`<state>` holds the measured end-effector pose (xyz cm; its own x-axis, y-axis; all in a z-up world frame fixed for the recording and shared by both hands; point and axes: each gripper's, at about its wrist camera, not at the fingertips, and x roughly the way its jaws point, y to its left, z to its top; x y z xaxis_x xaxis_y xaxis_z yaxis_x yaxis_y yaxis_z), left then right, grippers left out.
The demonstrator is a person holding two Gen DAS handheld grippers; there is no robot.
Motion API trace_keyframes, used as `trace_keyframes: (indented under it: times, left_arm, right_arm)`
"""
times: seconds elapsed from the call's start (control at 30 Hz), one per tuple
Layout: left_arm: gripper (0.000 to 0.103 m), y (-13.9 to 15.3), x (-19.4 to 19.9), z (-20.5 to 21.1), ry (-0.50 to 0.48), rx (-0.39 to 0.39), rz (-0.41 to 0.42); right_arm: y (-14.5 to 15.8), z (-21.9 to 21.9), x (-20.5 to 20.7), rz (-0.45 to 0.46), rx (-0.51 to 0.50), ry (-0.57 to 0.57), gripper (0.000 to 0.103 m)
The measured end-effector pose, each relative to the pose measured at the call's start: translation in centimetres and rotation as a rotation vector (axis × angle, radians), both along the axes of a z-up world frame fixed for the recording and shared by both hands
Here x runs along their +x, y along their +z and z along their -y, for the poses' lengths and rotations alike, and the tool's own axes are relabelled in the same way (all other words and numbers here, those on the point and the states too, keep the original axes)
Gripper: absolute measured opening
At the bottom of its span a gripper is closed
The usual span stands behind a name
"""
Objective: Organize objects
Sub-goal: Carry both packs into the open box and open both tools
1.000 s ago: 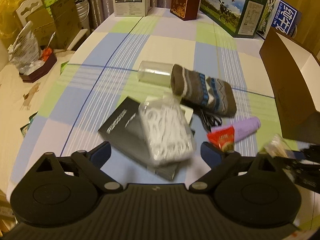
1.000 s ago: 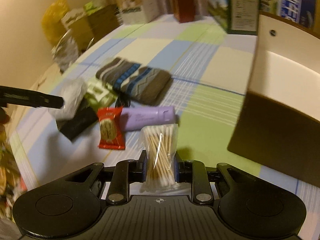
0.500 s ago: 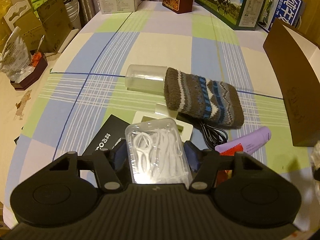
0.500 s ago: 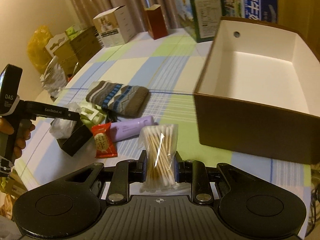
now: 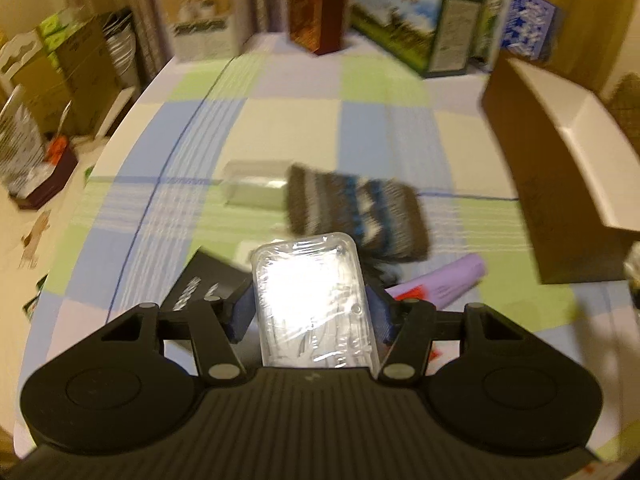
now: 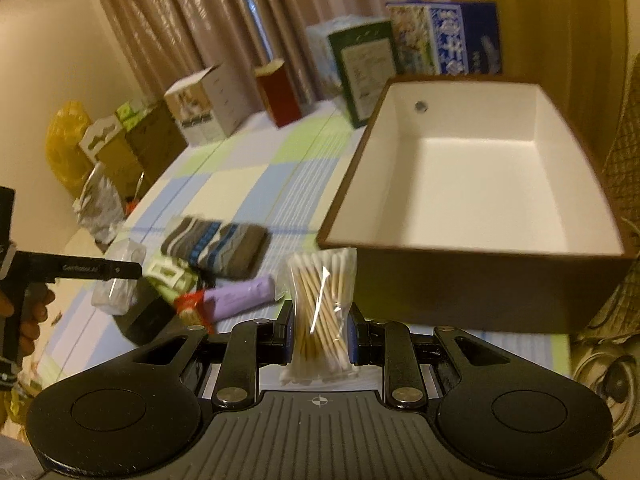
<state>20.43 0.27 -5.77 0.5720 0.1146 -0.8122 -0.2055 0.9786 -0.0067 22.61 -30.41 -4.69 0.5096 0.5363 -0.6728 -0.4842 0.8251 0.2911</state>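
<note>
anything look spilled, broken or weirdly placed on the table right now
Nothing looks spilled or broken. The leftover items lie in a loose heap: the knit pouch rests partly over the clear container, with the purple tube and red packet crowded beside it. The brown box holds nothing visible. Motion blur hides fine damage.

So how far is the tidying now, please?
Nothing looks done: the brown box shows no items inside. In hand: the left gripper clamps a clear floss pick case, the right gripper a cotton swab bag. The knitted pouch, purple tube and red packet wait.
</note>
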Motion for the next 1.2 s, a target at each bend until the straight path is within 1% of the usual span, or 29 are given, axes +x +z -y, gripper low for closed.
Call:
trace_keyframes:
  times: [0.07,0.17,0.33,0.47,0.57,0.7,0.83,1.03,1.2]
  left_arm:
    - [0.054,1.1,0.4,1.4,-0.034,-0.007,0.029]
    - [0.054,2.9,1.4,4.1,-0.114,-0.02,0.078]
    - [0.054,5.4,4.2,9.9,-0.267,-0.056,0.142]
    - [0.054,6.1,7.1,14.5,-0.354,-0.084,0.168]
    - [0.054,6.4,9.2,17.6,-0.403,-0.094,0.172]
    - [0.054,5.9,11.7,21.2,-0.444,-0.091,0.156]
    - [0.054,4.7,13.9,23.3,-0.458,-0.093,0.114]
    - [0.054,1.2,17.1,25.1,-0.463,-0.073,0.01]
    - [0.054,-1.3,18.6,26.1,-0.461,-0.058,-0.062]
  right_arm:
    - [0.6,0.9,0.5,0.016,0.012,-0.023,0.022]
    - [1.5,2.4,1.6,0.045,0.02,-0.058,0.022]
    - [2.7,4.7,4.2,0.098,0.016,-0.111,0.022]
    - [3.1,5.9,6.1,0.125,0.001,-0.132,0.022]
    - [2.7,6.7,7.5,0.126,-0.018,-0.137,0.022]
    - [1.4,7.3,9.8,0.104,-0.045,-0.136,0.022]
    - [-0.2,7.8,11.8,0.067,-0.087,-0.125,0.022]
    - [-2.4,7.9,14.1,0.0,-0.177,-0.08,0.022]
    - [-3.4,7.8,15.1,-0.025,-0.227,-0.045,0.022]
